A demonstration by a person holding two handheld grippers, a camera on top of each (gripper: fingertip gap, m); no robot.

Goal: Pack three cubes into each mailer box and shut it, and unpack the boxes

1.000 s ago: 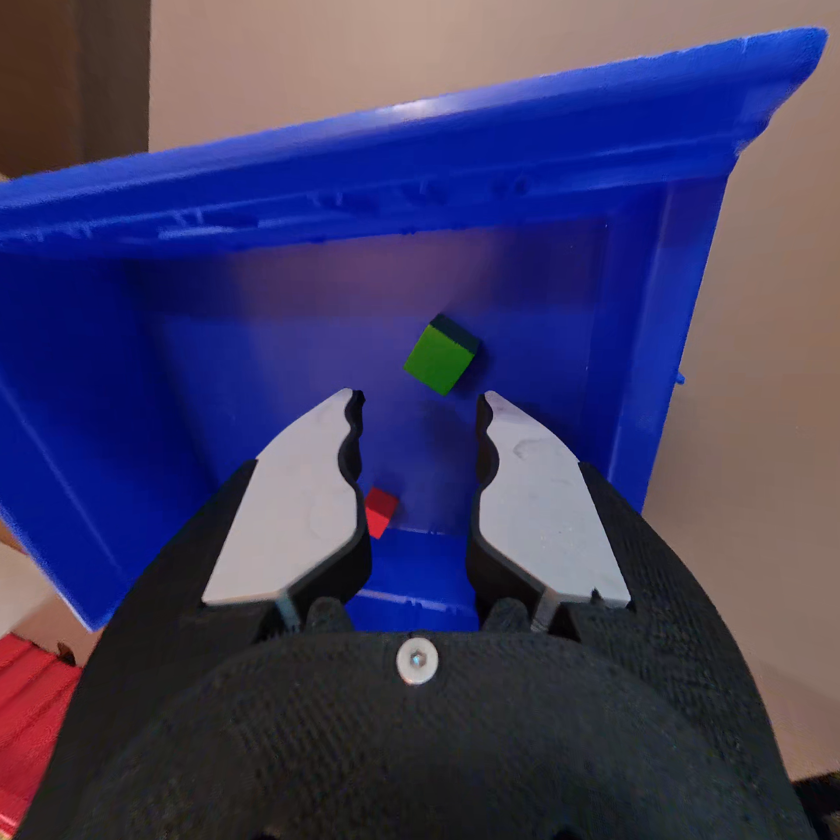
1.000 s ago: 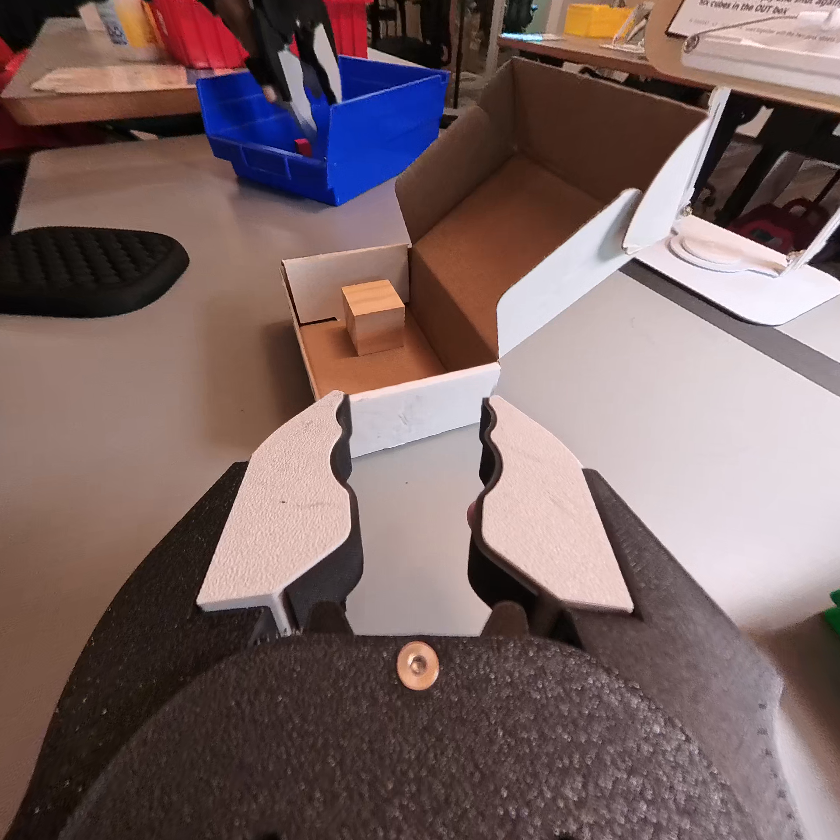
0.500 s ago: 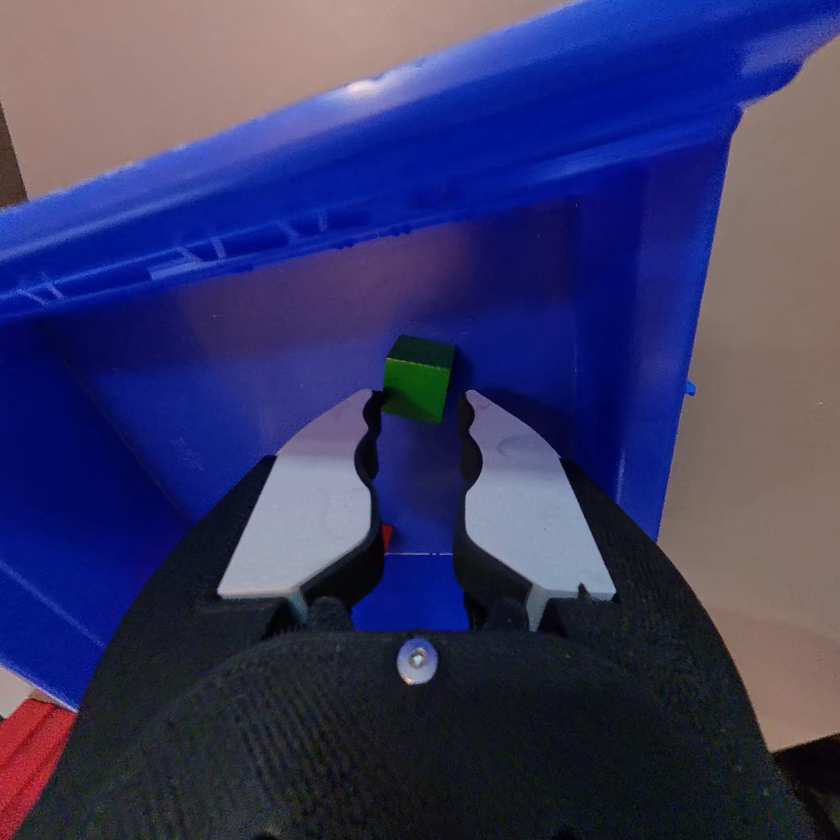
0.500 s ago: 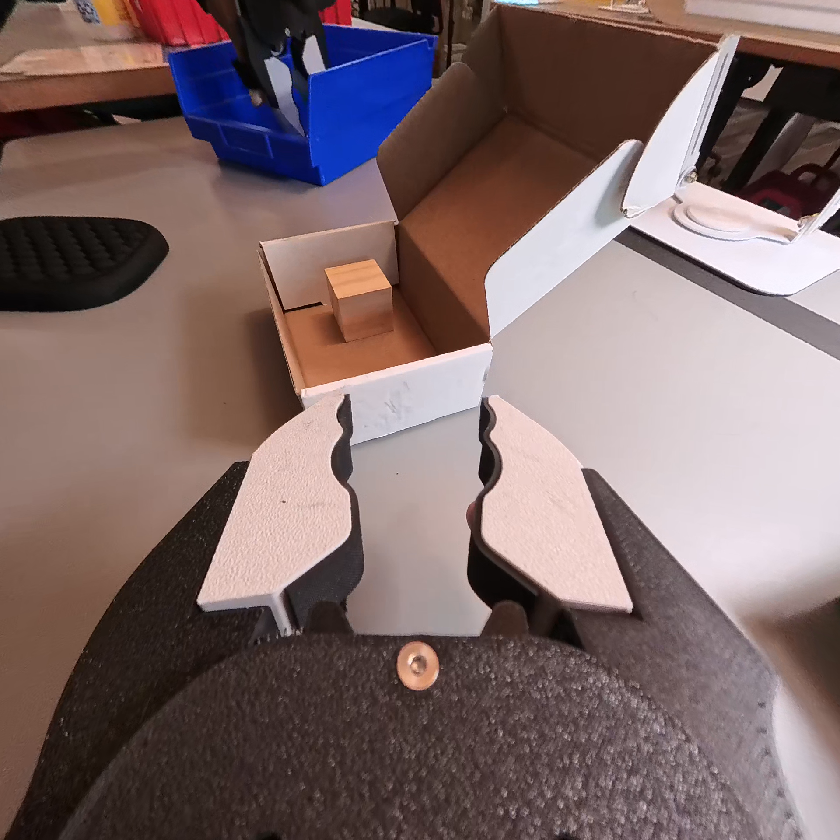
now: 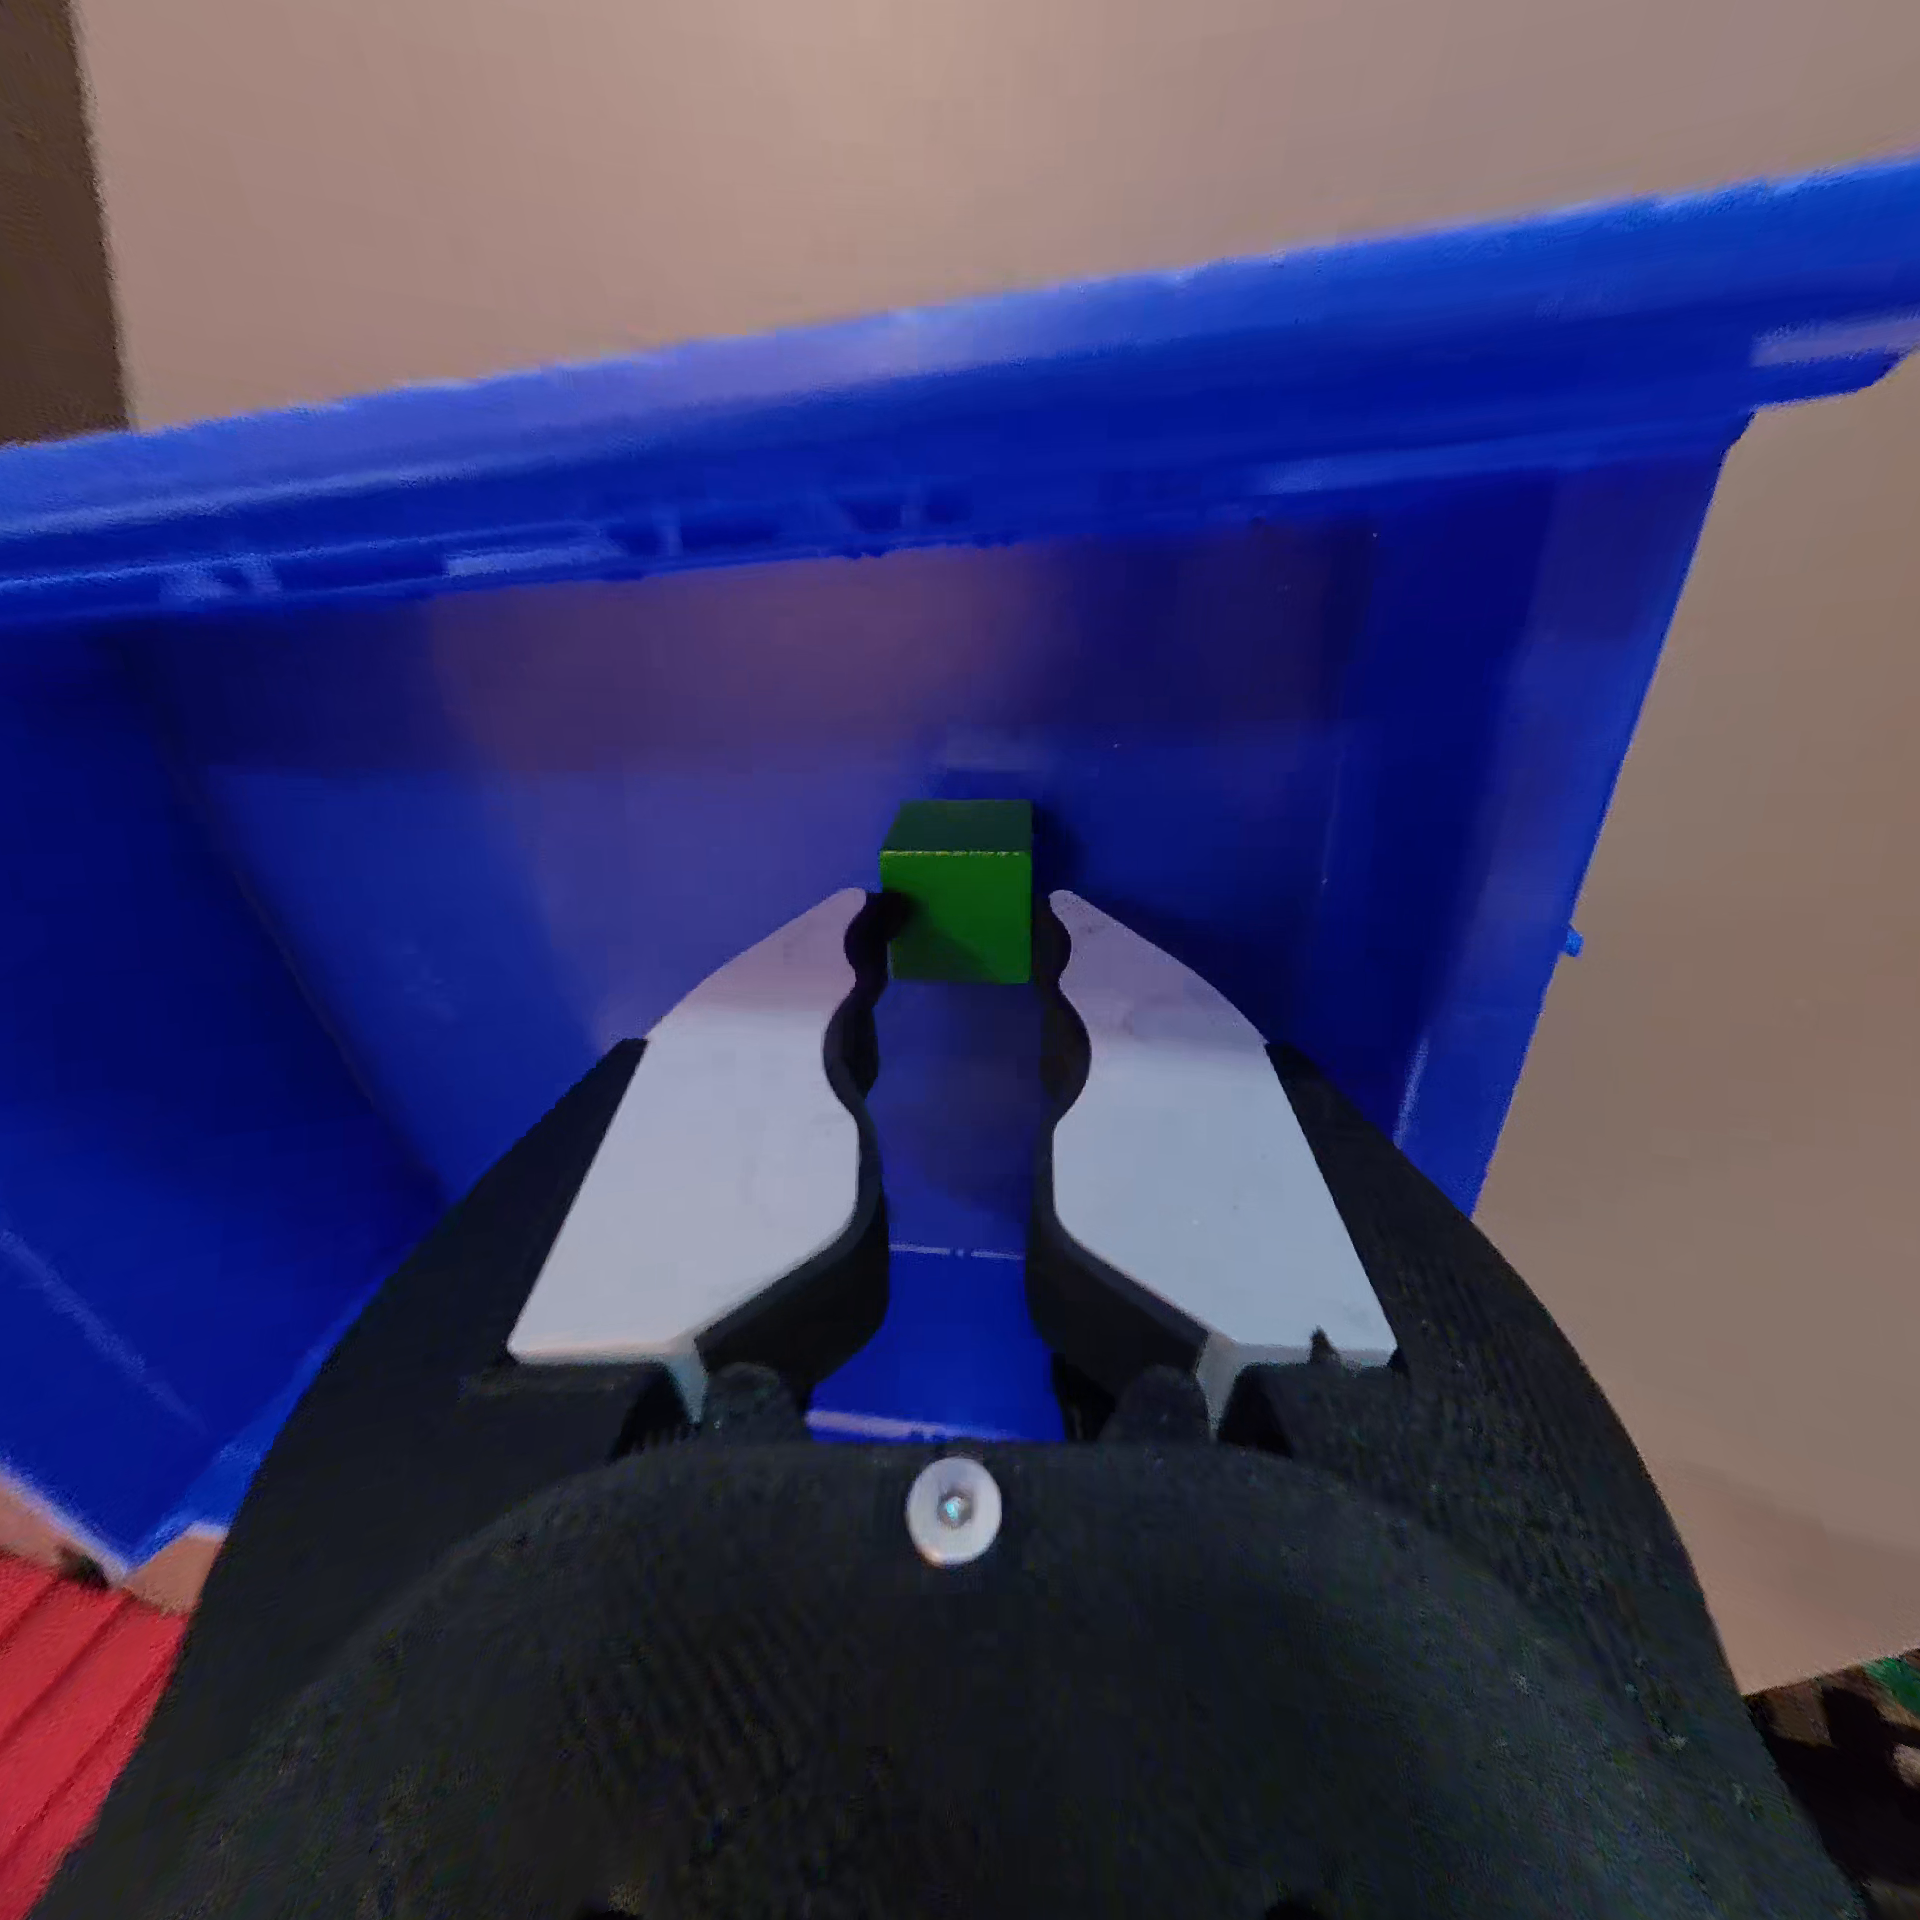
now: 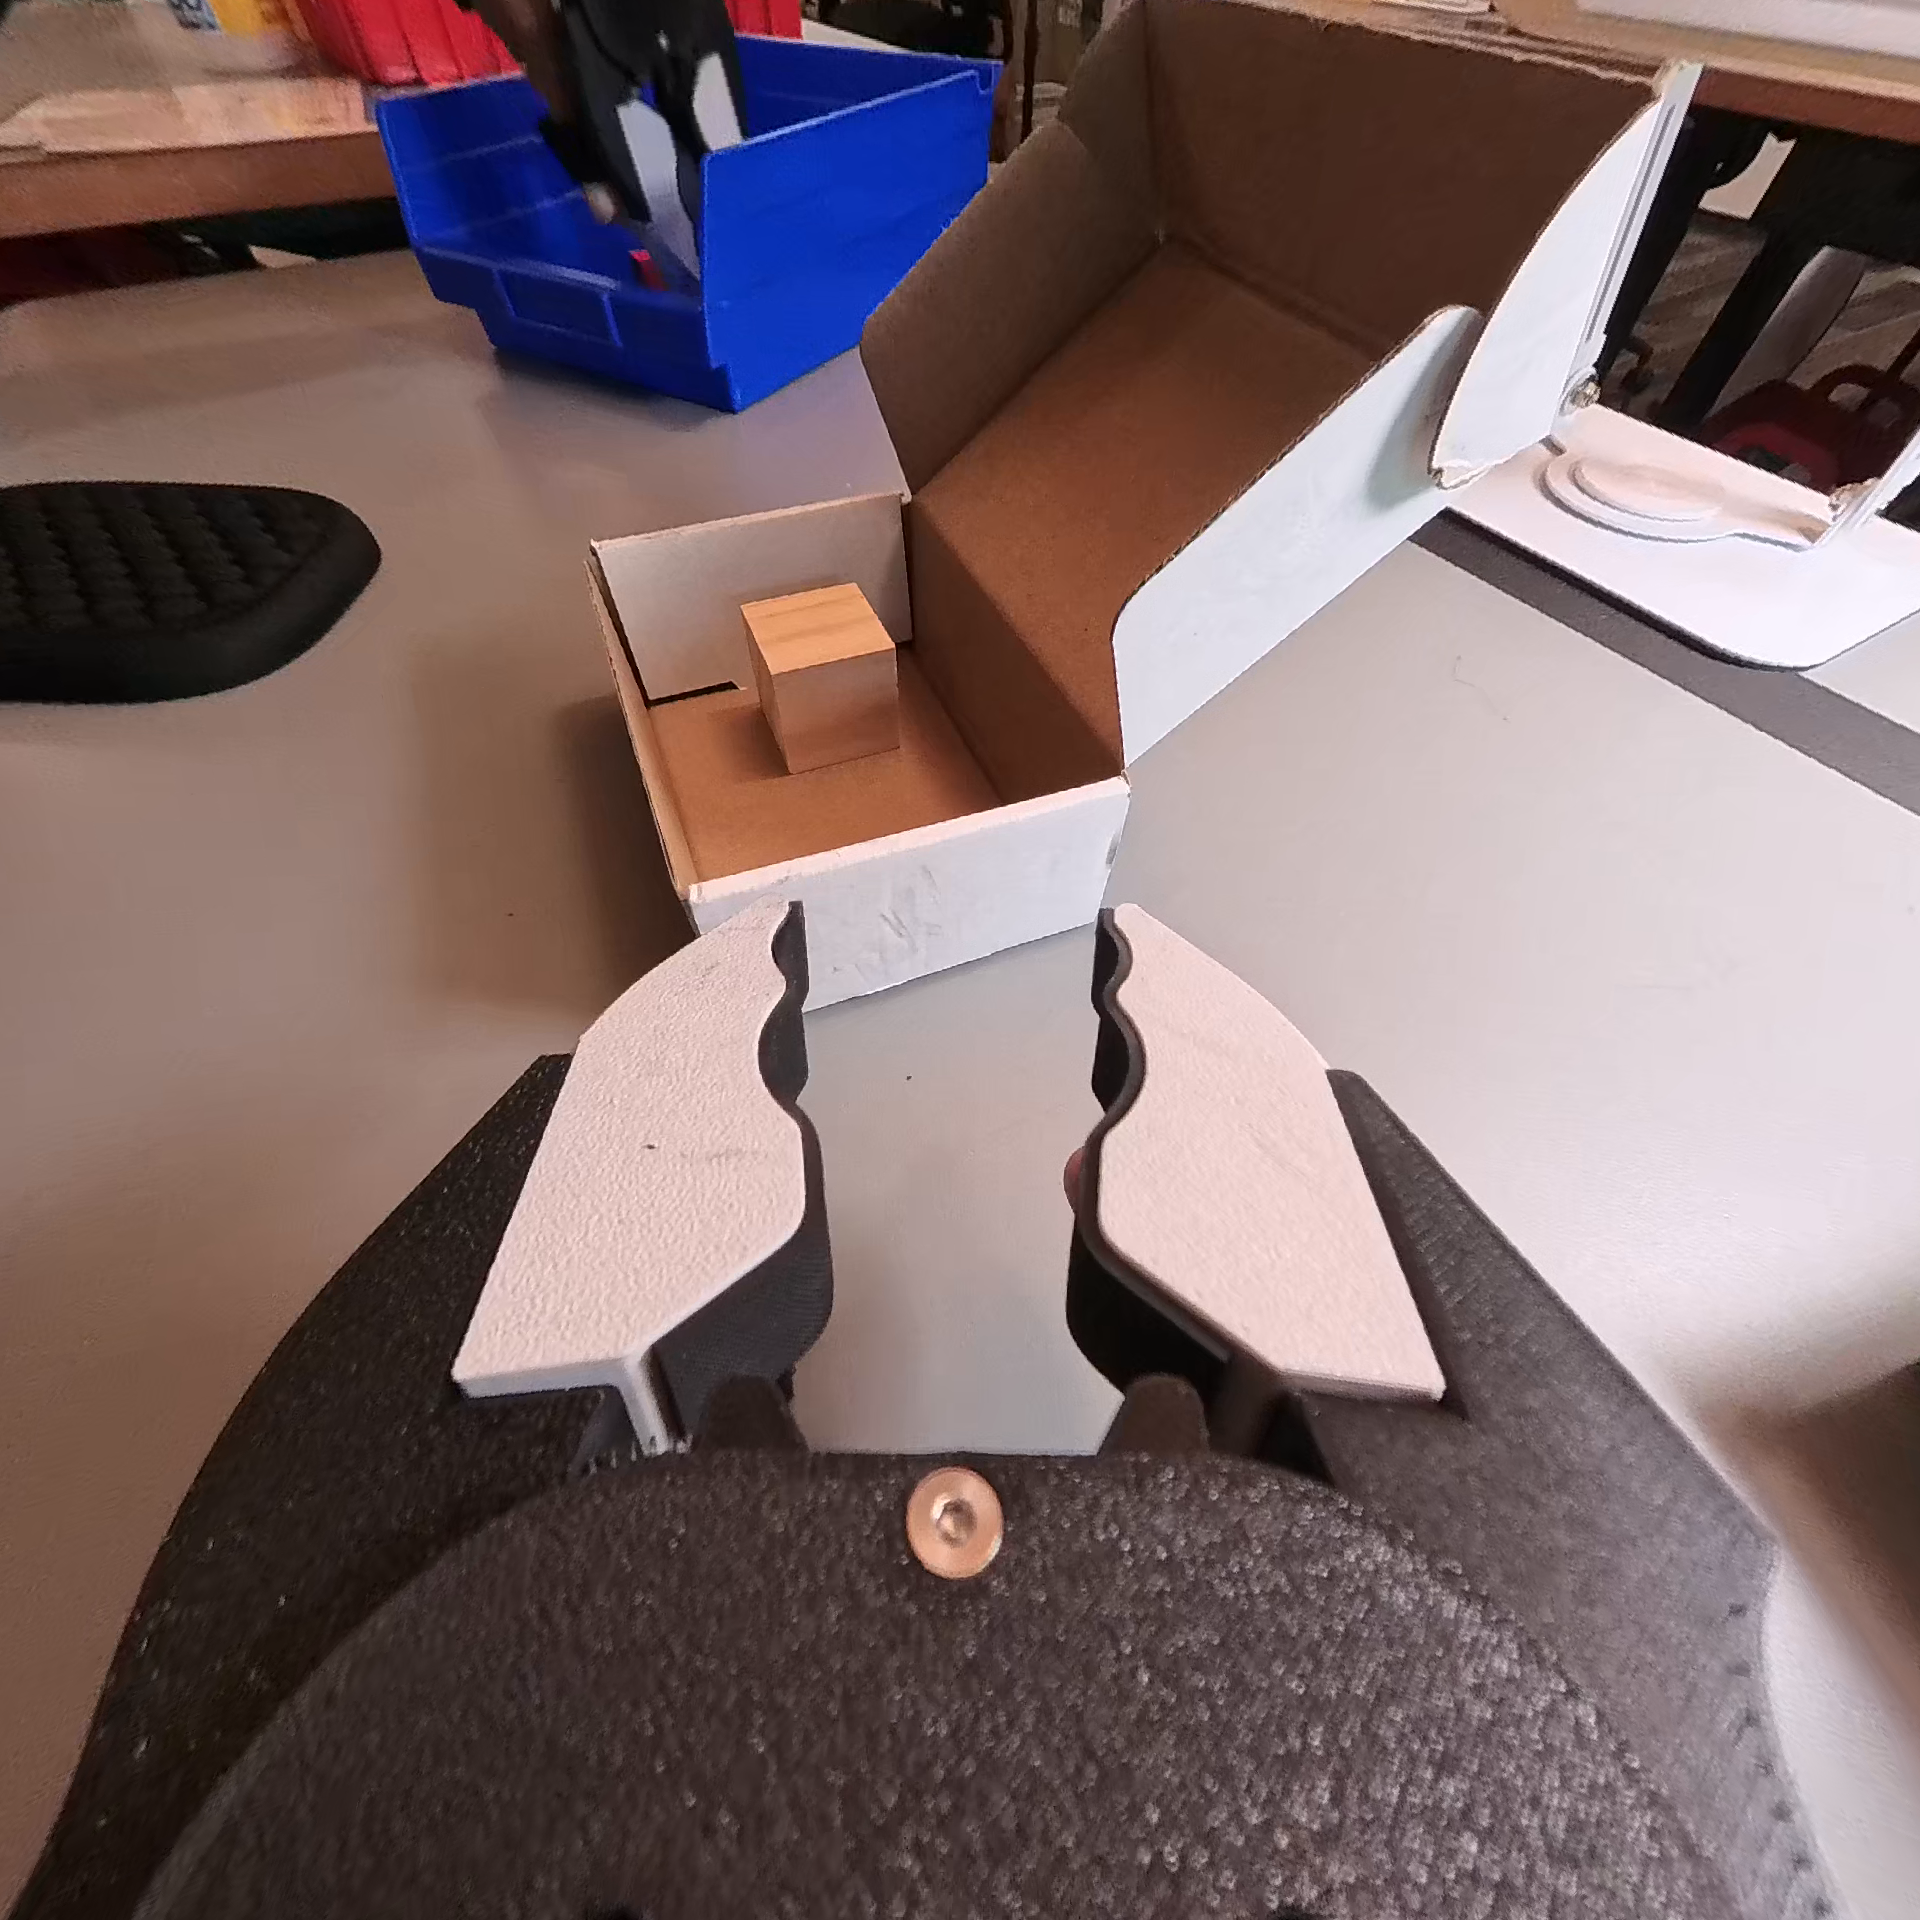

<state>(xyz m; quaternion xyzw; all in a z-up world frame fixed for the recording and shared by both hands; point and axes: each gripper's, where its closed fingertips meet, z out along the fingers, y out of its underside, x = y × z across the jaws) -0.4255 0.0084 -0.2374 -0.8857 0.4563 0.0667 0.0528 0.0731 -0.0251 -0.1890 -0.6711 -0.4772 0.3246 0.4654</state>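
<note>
My left gripper reaches into a blue bin and is shut on a green cube, which sits square between the fingertips near the bin's back wall. It also shows far off in the right wrist view, inside the same blue bin, next to a small red cube. My right gripper is open and empty, just above the table in front of the white mailer box. The box lid stands open. One wooden cube sits inside the box.
A black textured pad lies on the grey table at the left. A white stand base sits at the right behind the box lid. Red bins stand behind the blue bin. A red object lies beside the bin. Some 50 cm of space lies between my two pairs of fingers.
My left gripper moved forward over the green cube and narrowed onto it; the cube turned square to the fingers. My right gripper came a little closer to the mailer box, still open.
</note>
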